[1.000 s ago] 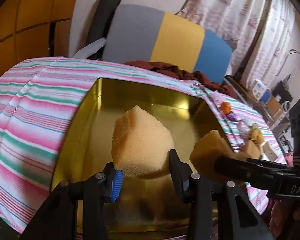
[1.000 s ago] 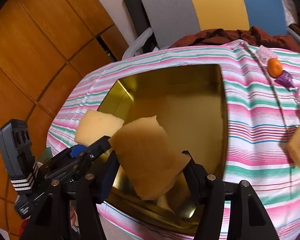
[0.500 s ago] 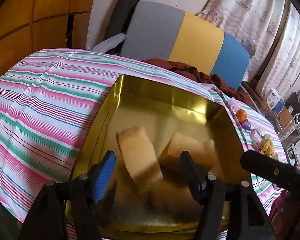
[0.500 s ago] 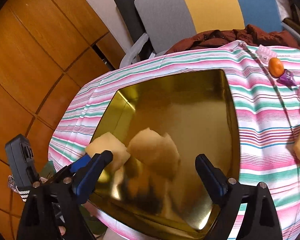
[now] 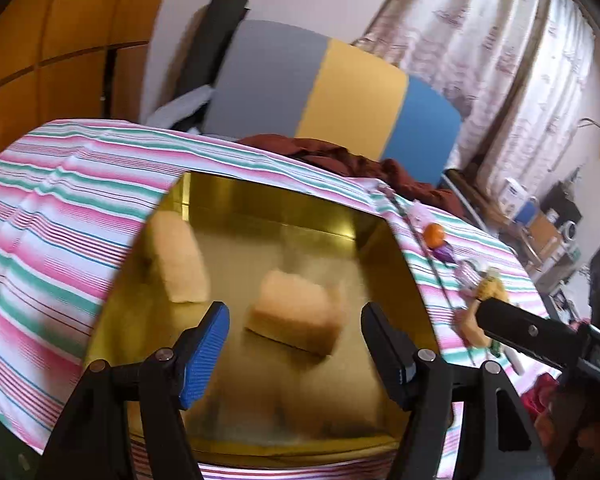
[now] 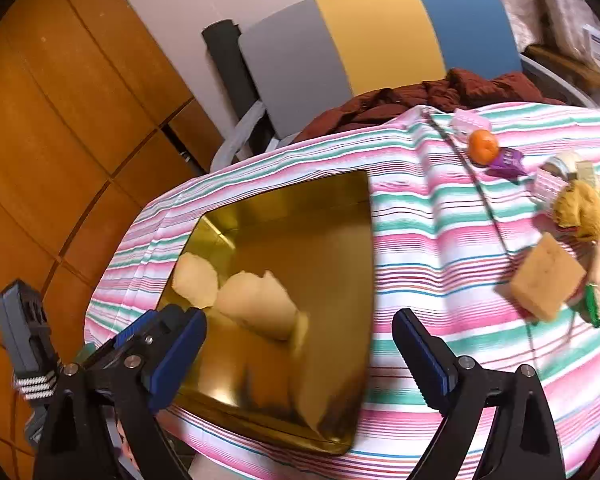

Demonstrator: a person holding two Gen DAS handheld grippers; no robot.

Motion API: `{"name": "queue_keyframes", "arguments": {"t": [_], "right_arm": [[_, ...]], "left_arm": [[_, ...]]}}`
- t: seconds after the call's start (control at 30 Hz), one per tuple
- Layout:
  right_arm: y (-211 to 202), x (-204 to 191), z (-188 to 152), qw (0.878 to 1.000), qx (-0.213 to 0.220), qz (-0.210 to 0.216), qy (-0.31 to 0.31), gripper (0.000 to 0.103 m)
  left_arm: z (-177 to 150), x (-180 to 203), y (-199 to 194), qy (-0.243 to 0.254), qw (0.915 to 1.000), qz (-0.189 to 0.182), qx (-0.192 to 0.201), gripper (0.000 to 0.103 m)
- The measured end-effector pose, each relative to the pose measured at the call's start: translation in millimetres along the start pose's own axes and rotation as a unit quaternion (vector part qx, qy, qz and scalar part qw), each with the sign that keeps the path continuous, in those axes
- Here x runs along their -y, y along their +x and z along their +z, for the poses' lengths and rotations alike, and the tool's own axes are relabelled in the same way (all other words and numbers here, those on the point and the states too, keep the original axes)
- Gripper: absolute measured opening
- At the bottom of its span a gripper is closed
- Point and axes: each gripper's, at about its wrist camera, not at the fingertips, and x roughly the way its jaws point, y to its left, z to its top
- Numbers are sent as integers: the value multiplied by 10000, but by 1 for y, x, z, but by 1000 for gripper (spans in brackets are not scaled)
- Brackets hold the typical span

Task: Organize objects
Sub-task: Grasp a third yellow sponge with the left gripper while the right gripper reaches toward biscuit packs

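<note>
Both your tongs, left gripper (image 5: 294,344) and right gripper (image 6: 298,354), gape empty. Two sponges (image 6: 256,304) lie in the gold tray (image 6: 340,208). Swing right toward two o'clock; straddle the loose sponge (image 6: 540,284) squarely.

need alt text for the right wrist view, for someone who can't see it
Two yellow sponges lie in a gold tray on a striped tablecloth, beyond the open, empty right tool. A third sponge sits on the cloth, right of the tray.
</note>
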Motion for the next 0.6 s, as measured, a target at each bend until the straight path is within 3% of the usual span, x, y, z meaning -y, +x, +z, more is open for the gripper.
{"name": "queue_keyframes", "arguments": {"t": [0.6], "right_arm": [[-24,98,-13,9944,-34,-654,835,95]], "left_arm": [[-32,76,-6,892,9920,-873,-196,74]]}}
